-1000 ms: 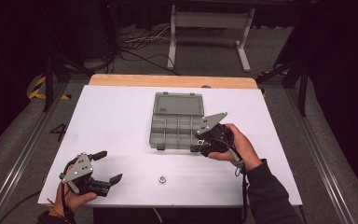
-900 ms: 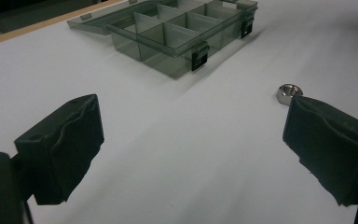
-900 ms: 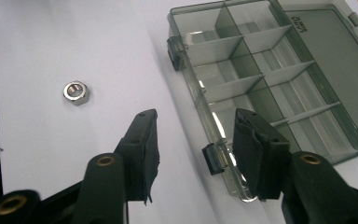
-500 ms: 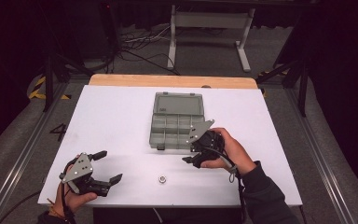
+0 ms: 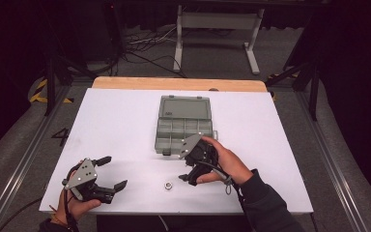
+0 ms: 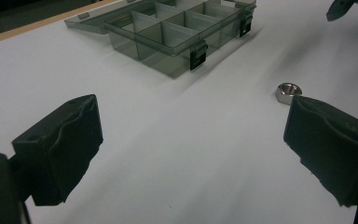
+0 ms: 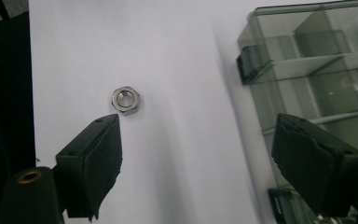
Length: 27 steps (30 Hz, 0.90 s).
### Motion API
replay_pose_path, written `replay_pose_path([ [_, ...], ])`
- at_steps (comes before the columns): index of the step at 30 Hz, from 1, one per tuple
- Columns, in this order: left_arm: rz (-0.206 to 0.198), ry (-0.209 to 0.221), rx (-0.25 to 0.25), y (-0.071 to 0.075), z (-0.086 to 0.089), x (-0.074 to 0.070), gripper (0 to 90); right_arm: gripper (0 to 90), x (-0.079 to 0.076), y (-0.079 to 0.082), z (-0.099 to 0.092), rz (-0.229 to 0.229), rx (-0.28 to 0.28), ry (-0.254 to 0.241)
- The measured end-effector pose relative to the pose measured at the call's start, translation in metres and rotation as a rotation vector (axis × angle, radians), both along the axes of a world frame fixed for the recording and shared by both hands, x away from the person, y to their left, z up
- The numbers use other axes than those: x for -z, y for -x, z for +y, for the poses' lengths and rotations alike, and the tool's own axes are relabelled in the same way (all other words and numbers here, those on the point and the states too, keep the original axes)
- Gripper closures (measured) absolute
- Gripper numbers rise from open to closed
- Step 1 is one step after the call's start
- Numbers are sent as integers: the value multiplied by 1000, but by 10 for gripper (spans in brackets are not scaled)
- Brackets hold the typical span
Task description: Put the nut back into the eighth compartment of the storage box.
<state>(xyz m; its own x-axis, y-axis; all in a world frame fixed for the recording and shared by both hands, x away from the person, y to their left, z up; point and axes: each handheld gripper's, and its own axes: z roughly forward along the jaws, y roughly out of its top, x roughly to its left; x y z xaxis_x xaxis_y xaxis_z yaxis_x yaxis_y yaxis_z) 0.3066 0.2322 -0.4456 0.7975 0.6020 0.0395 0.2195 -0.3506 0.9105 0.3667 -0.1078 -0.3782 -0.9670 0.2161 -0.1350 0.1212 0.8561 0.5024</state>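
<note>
- Both pairs of jaws stood apart with nothing between them. In the high view the left gripper [image 5: 110, 172] sat at the lower left of the frame, held in the person's left hand [image 5: 77, 205] over the near edge of the white table [image 5: 111, 121].
- In that same view the right gripper [image 5: 186, 176] lay just right of centre, in the right hand [image 5: 224, 162], close against the near side of the grey compartment box [image 5: 183, 126]. The box lay open at the middle of the frame, its lid folded flat toward the top.
- A small metal nut [image 5: 166, 184] lay on the table at lower centre, between the two grippers and nearer the right one.
- In the left gripper view the black pads filled the lower left and lower right corners, wide apart. The nut [image 6: 288, 92] sat at centre right, just above the right pad: six-sided, silvery, lying flat with its hole upward. The box [image 6: 177, 35] stretched across the top, translucent grey, with dividers and black latches.
- In the right gripper view the nut [image 7: 126, 100] lay in the upper left, just above the tip of the left pad. The box [image 7: 317, 74] filled the right side, with the right pad in front of it.
</note>
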Motion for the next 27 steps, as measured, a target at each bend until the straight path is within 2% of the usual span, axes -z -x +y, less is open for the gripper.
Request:
replay_pose_path([
  [3, 2, 0, 1, 0, 0, 0, 50, 166, 4, 2, 6, 12, -6, 14],
  [4, 3, -1, 1, 0, 0, 0, 50, 194, 9, 4, 13, 16, -28, 38],
  [6, 3, -1, 3, 0, -1, 0, 50, 224, 11, 5, 15, 23, -37, 42],
  [7, 4, -2, 3, 0, -1, 0, 50, 276, 15, 7, 22, 46, -60, 58],
  [11, 4, -1, 4, 0, -1, 0, 50, 313, 24, 11, 32, 69, -75, 83],
  [16, 5, 0, 4, 0, 0, 0, 51, 381, 33, 13, 41, 104, -106, 110],
  [22, 4, -3, 4, -1, -1, 0, 51, 527, 43, 14, 48, 141, -127, 130],
  [27, 4, -3, 4, -1, -1, 1, 51, 567, 48, 14, 52, 144, -127, 151],
])
